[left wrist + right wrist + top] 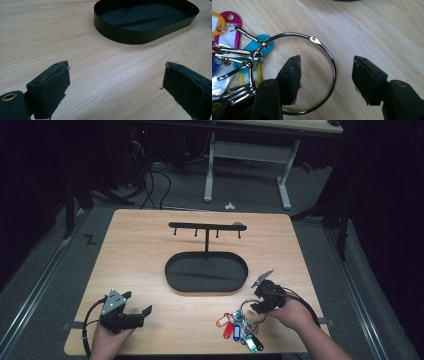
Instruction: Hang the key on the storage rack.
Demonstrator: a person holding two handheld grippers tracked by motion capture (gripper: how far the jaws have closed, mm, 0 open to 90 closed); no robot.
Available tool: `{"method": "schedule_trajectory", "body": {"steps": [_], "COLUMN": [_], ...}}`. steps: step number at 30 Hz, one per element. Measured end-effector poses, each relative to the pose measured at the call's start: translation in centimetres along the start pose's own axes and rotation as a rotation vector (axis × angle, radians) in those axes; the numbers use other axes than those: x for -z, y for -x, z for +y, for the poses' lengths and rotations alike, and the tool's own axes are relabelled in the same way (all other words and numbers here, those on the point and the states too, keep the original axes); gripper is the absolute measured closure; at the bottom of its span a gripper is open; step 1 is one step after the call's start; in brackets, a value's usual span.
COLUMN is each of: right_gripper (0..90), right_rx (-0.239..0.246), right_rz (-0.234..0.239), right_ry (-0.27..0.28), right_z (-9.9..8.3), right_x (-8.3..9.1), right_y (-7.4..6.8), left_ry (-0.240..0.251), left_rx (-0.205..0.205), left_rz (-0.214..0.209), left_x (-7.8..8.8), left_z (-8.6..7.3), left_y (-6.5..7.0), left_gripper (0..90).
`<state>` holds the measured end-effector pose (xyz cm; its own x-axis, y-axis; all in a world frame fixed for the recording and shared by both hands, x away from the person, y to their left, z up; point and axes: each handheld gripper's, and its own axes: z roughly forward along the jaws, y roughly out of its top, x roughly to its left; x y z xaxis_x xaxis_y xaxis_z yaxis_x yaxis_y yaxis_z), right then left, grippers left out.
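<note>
A large steel key ring lies flat on the wooden table, carrying smaller rings and several coloured plastic key tags. The bunch sits near the front right edge. My right gripper points down over the ring, one jaw inside the loop and the other outside it. The ring's wire runs between the pads and neither pad touches it. My left gripper rests at the front left, jaws wide apart with bare wood between them.
A black oval tray stands mid-table, with a black T-shaped hook rack rising from its far side. The tray's wall lies ahead of the left gripper. A white desk frame stands beyond the table.
</note>
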<state>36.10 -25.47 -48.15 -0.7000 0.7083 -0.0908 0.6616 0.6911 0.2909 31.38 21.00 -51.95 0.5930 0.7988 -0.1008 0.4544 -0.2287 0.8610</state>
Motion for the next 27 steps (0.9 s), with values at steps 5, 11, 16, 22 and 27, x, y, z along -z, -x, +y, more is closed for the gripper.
{"method": "schedule_trajectory", "body": {"steps": [5,11,16,22,27], "right_gripper": [32.1,46.6,52.7,55.5,55.0], "right_rx": [0.041,0.063,0.088,0.082,0.073], "right_rz": [0.029,0.035,0.044,0.06,0.089], "right_ry": [-0.018,-0.088,-0.11,-0.18,-0.205], "right_z": [1.0,1.8,2.3,2.9,3.0], "right_x": [-0.4,-0.9,-0.8,-1.1,-1.7], "right_y": [-0.1,0.2,0.6,1.2,1.5], "left_ry": [0.002,0.0,0.001,-0.001,0.0], "left_rx": [0.003,0.001,0.005,0.005,0.005], "left_rz": [-0.001,-0.002,-0.004,-0.003,-0.002], "left_x": [0.0,0.0,0.1,0.1,0.1], "left_z": [0.0,0.0,0.0,0.0,0.0], "left_y": [0.0,0.0,0.0,0.0,0.0], "left_gripper": [8.2,8.3,8.4,8.4,8.5]}}
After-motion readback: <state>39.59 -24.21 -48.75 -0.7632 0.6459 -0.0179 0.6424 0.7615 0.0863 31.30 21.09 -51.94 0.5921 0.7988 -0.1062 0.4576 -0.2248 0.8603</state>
